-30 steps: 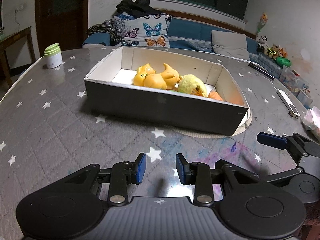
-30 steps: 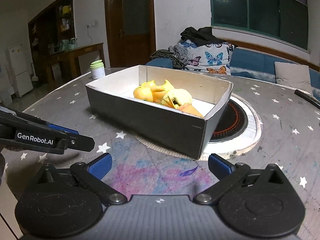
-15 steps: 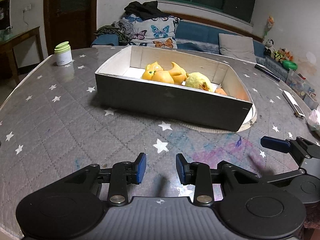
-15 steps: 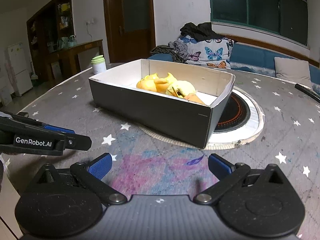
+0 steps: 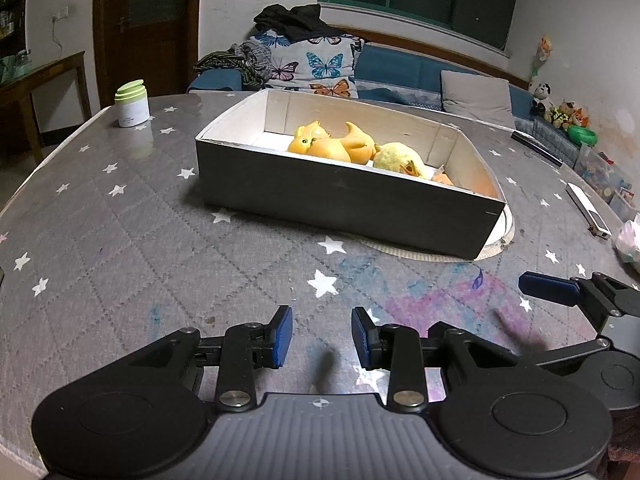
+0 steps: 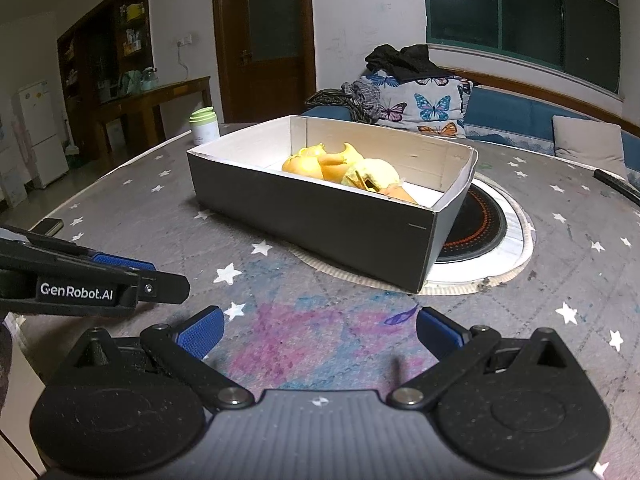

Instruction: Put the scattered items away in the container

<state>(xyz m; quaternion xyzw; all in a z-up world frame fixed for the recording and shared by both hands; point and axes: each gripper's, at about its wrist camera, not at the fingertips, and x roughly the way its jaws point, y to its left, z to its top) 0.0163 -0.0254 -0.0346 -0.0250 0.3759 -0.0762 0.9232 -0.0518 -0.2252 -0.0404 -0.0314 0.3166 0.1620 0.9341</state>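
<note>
A dark cardboard box [image 5: 344, 196] with a white inside stands on the grey star-patterned table; it also shows in the right wrist view [image 6: 312, 216]. Inside lie an orange rubber duck toy [image 5: 332, 146], a yellow fuzzy toy [image 5: 400, 158] and an orange piece [image 5: 442, 178]. My left gripper [image 5: 322, 338] is near the table's front, its fingers a small gap apart, holding nothing. My right gripper [image 6: 318, 330] is wide open and empty, to the right of the left one, well short of the box.
A white jar with a green lid [image 5: 132, 104] stands at the table's far left. A round hotplate [image 6: 480, 224] lies under the box's right end. A white remote [image 5: 588, 210] and a plastic bag [image 5: 630, 240] lie at the right edge. A sofa is behind.
Both grippers have drawn back from the box and lifted slightly, so the box looks farther away. Their jaw openings are unchanged.
</note>
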